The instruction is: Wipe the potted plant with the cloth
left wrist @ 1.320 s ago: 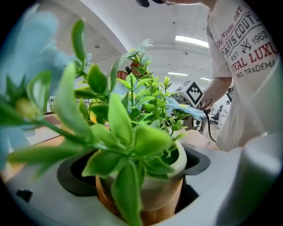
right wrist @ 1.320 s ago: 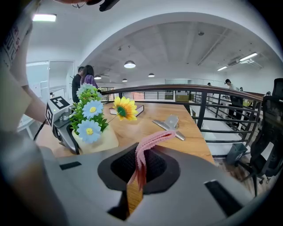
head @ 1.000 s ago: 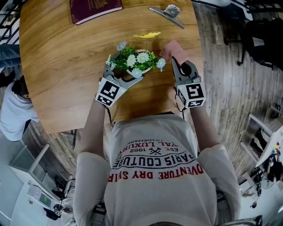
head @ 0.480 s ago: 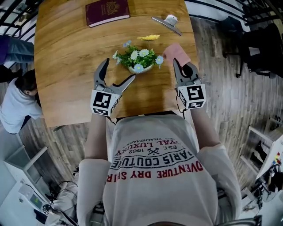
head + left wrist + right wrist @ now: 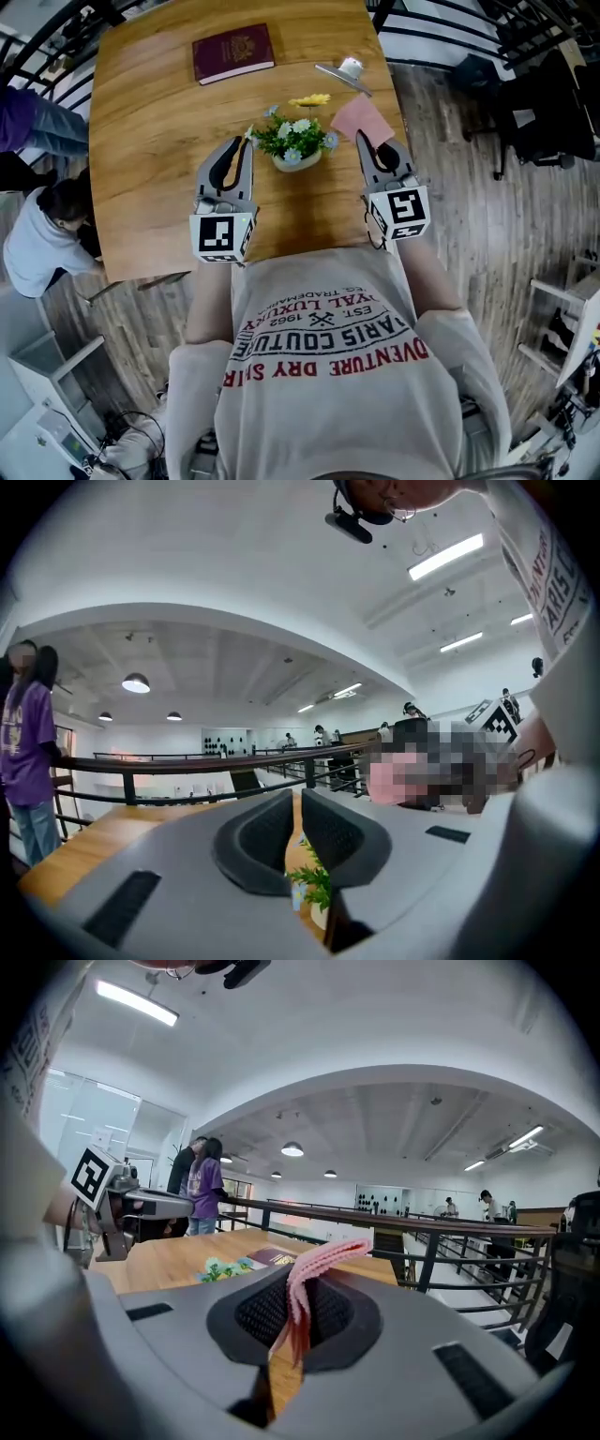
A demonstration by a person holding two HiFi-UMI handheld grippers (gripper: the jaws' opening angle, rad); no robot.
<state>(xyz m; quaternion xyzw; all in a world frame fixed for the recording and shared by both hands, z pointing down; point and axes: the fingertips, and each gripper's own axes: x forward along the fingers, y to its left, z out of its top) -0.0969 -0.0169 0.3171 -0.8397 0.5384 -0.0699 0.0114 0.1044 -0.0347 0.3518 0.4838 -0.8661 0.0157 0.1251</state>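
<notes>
Now, left gripper (image 5: 236,146): jaws closing, with only a thin slit left between the pads in the left gripper view (image 5: 296,803); nothing sits in the slit.
Left gripper's contact: none; it hangs over the table (image 5: 141,131), just left of the potted plant (image 5: 295,141) in the head view.
Seen through the slit: green leaves and a pale flower of the potted plant (image 5: 311,885), beyond the jaws and apart from them.
Right gripper (image 5: 375,146): jaws pressed onto the pink cloth (image 5: 362,117); in the right gripper view (image 5: 298,1314) the folded cloth (image 5: 319,1260) stands up from between the pads and bends over to the right.
Right gripper's place: just right of the plant in the head view, with the cloth's free corner near the flowers but not clearly touching them.
Potted plant: upright in its pale pot at the middle of the table, white and blue flowers around, 1 yellow flower (image 5: 310,99) at the top; low left in the right gripper view (image 5: 225,1267).
Others on the table: maroon booklet (image 5: 234,52) toward the upper edge, silver clip (image 5: 345,71) at the upper right.
Change from 1 second ago: then the left jaws stood spread wide around the pot; now they are almost together and clear of it.
Change in height: both grippers are higher, and the table looks smaller in the head view.
Unchanged: the cloth stays pinched in the right gripper.
</notes>
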